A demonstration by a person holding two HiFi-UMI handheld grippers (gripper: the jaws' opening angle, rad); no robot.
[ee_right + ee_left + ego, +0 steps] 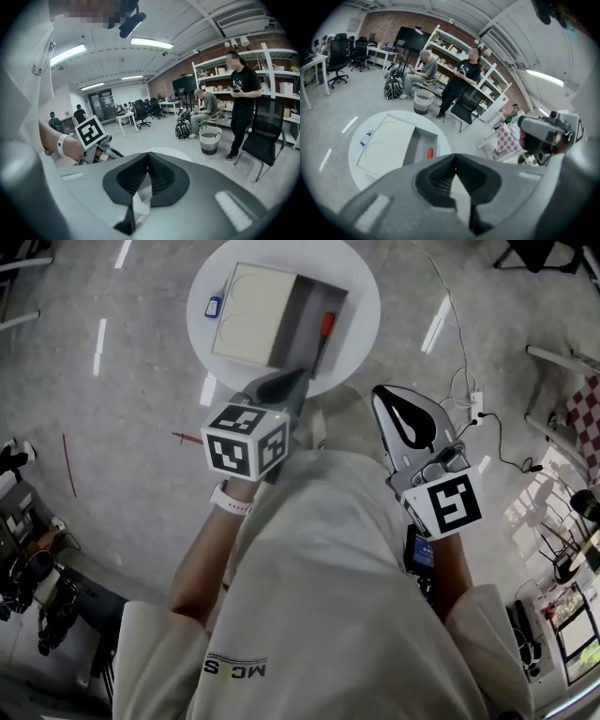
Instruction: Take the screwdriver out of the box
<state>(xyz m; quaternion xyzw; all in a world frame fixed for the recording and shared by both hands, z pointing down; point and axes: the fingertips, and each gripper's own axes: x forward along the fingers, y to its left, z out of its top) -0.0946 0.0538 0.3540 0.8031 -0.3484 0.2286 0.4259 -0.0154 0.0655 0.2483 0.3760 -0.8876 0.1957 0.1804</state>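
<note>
A box (272, 315) lies on a round white table (361, 306), its cream lid (386, 143) slid aside over a grey inside. The screwdriver's red handle (326, 326) shows in the uncovered part, and again as the screwdriver (430, 153) in the left gripper view. My left gripper (296, 377) is shut and empty, its tips over the table's near edge, short of the box. From its own camera the left gripper (455, 157) points down at the box. My right gripper (382, 396) is shut and empty, off the table to the right. The right gripper (148, 155) shows jaws together.
A small blue item (213, 307) lies on the table left of the box. White cables and a power strip (475, 404) run over the floor at right. Beyond the table are a bin (423, 101), a black chair (464, 112), shelves and two people (461, 77).
</note>
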